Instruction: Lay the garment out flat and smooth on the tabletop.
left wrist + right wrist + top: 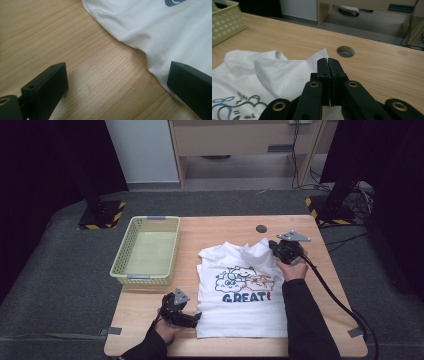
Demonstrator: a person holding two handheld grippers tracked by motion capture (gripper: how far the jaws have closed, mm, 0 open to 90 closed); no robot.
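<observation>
White shirt (pixel 243 290) lies on my bench (pixel 330 285); my right gripper (pixel 328 65) jaws pinch its sleeve corner tight, my left gripper (pixel 117 82) jaws gape wide, holding nothing.

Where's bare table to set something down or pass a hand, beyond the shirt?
Free: the far strip between the T-shirt collar and the back edge, around the round hole; the right strip beside the right gripper; the basket interior. Crowded: front left, where the left gripper sits at the hem below the basket.
</observation>
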